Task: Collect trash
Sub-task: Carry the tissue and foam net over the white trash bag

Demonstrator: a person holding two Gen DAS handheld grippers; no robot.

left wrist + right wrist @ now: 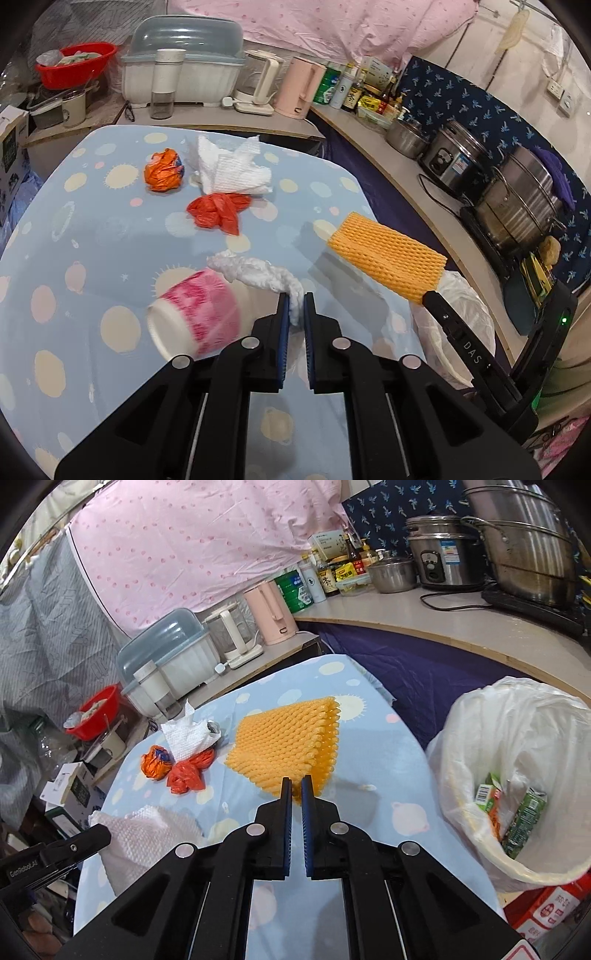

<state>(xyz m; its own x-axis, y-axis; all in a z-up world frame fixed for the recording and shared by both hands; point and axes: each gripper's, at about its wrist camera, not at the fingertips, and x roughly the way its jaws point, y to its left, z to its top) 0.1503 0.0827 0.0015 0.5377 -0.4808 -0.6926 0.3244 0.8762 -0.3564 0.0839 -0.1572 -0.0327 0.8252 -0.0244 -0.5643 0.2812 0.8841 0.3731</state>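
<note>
Two tools are clenched on trash above the blue spotted counter (pixel 92 229): the left tool (pixel 295 299) pinches a strip of white foam netting (pixel 258 271) beside a tipped pink-and-white cup (pixel 195 314), and the right tool (pixel 296 782) grips the edge of a yellow foam net sleeve (pixel 284 746), held clear of the counter. Farther back on the counter lie a crumpled orange wrapper (pixel 164 170), a white paper towel (pixel 229 166) and a red plastic bag (pixel 218 212), close together. At the counter's right edge stands a white-lined trash bin (pixel 461 738) with green cartons (pixel 524 816) inside.
</note>
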